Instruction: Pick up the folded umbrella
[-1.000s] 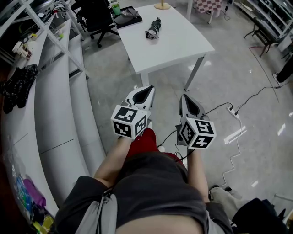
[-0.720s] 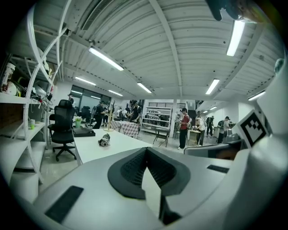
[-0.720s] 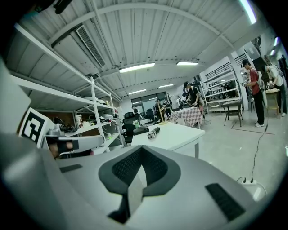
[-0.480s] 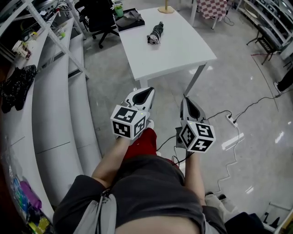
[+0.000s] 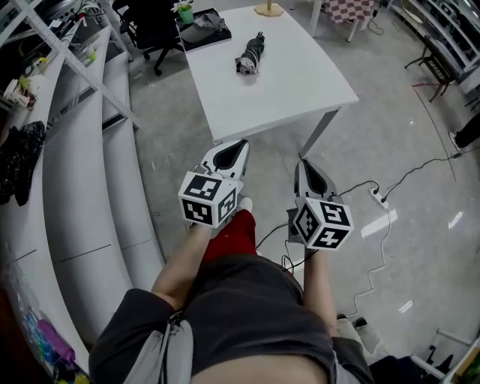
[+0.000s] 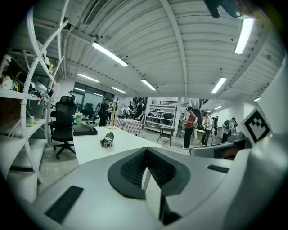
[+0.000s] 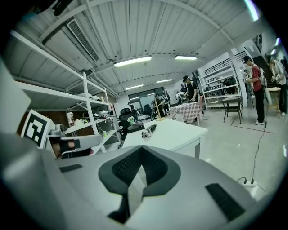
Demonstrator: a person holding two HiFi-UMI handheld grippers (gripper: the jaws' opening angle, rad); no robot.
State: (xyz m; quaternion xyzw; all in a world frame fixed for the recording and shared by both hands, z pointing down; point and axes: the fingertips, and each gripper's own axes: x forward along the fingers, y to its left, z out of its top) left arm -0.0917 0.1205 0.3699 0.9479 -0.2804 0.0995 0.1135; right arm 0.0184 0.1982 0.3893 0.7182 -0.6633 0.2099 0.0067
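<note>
Approach stage, no contact yet. Spotted folded umbrella (image 5: 251, 54) lying flat on white table (image 5: 300, 82), upper centre of head view, well apart from both grippers. Also visible left of centre in left gripper view (image 6: 107, 140) and just above centre in right gripper view (image 7: 148, 130), small and far off in both. Lying roughly top-to-bottom in head view, slightly tilted, with the bunched, wider end toward lower left.

Left gripper (image 5: 238, 147) at frame centre, aimed up-frame toward near table edge. Closed tip to tip, nothing between the jaws. Right gripper (image 5: 304, 166) just beside it on the right, likewise closed and empty.

Further up-frame on table: dark tray with grey cloth (image 5: 204, 26), green cup (image 5: 186, 13), wooden stand (image 5: 265, 9). All apart from umbrella, so open room around it.

Handling, judged only:
- Probably light, fine for one gripper.
- Soft dark fabric wrapped loosely over a stiff shaft. Should squash under pads, then firm up on the core.
- Loose folds liable to slide or pull out alone, so best not to pinch a cloth edge.
- Best hold across mid body, jaws square to long axis, closing down onto the core.
- Not fragile, not very slippery.
- Strap and handle detail too small to tell.
- Needs jaws opened before reaching in.
</note>
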